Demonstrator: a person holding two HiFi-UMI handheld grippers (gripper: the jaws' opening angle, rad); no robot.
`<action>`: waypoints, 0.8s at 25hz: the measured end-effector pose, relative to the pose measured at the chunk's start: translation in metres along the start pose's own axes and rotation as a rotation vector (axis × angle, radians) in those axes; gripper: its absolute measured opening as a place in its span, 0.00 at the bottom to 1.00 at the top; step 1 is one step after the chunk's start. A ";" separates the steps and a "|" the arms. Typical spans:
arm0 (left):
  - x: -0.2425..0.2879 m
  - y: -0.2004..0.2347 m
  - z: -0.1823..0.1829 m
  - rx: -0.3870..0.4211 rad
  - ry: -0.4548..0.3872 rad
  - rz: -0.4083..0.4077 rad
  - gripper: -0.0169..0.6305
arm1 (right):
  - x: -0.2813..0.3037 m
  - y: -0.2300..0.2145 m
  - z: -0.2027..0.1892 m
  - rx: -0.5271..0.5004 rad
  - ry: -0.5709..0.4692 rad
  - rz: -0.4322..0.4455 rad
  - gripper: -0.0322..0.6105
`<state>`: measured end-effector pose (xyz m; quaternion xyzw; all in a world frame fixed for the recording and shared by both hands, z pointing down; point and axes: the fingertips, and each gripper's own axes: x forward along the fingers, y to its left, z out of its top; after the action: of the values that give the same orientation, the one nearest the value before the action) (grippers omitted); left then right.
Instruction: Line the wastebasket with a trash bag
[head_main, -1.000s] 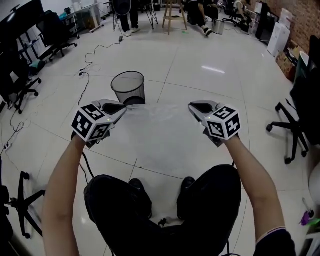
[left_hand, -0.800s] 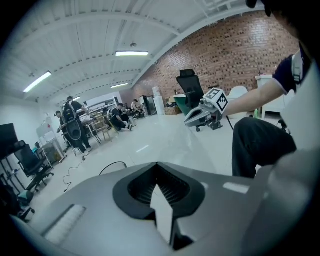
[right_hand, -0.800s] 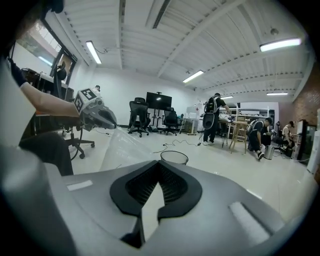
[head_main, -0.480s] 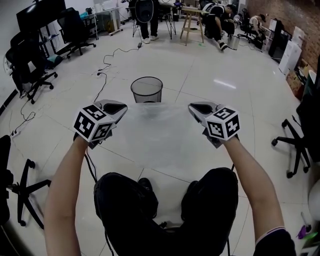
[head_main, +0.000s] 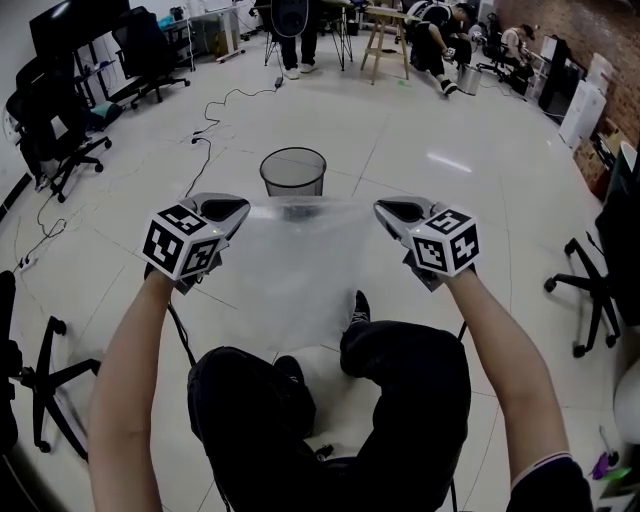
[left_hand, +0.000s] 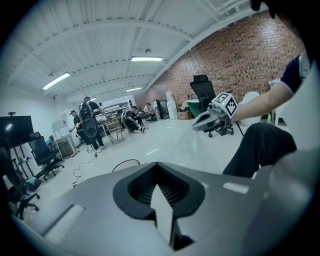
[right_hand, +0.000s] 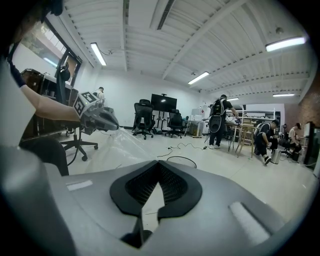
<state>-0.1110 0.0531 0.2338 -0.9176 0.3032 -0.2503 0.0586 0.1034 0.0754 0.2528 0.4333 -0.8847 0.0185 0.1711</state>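
A clear trash bag (head_main: 300, 255) hangs stretched between my two grippers in the head view. My left gripper (head_main: 243, 206) is shut on its left top corner and my right gripper (head_main: 380, 208) is shut on its right top corner. The black mesh wastebasket (head_main: 293, 171) stands on the floor just beyond the bag's top edge, empty as far as I can see. In the left gripper view the bag (left_hand: 192, 145) runs to the right gripper (left_hand: 196, 125). In the right gripper view the bag (right_hand: 122, 142) runs to the left gripper (right_hand: 116, 126), and the wastebasket rim (right_hand: 181, 160) shows just past the jaws.
Black cables (head_main: 200, 150) trail over the white tiled floor left of the wastebasket. Office chairs (head_main: 55, 150) stand at the left and one (head_main: 600, 260) at the right. People and a wooden easel (head_main: 385, 35) are at the far end. My knees (head_main: 400, 350) are below the bag.
Both grippers rose a little and moved forward with the bag. The wastebasket now shows farther up and to the right, and one foot stepped forward under the bag.
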 end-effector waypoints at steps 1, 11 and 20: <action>0.003 0.002 0.001 -0.004 -0.001 0.004 0.04 | 0.002 -0.003 0.001 -0.003 -0.002 0.003 0.05; 0.035 0.021 0.002 -0.036 0.015 0.020 0.04 | 0.022 -0.035 0.003 0.005 -0.034 0.024 0.05; 0.058 0.043 -0.006 -0.030 0.045 0.003 0.04 | 0.050 -0.056 0.003 0.015 -0.027 0.030 0.05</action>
<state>-0.0964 -0.0153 0.2521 -0.9119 0.3097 -0.2664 0.0384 0.1176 0.0025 0.2597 0.4215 -0.8932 0.0217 0.1555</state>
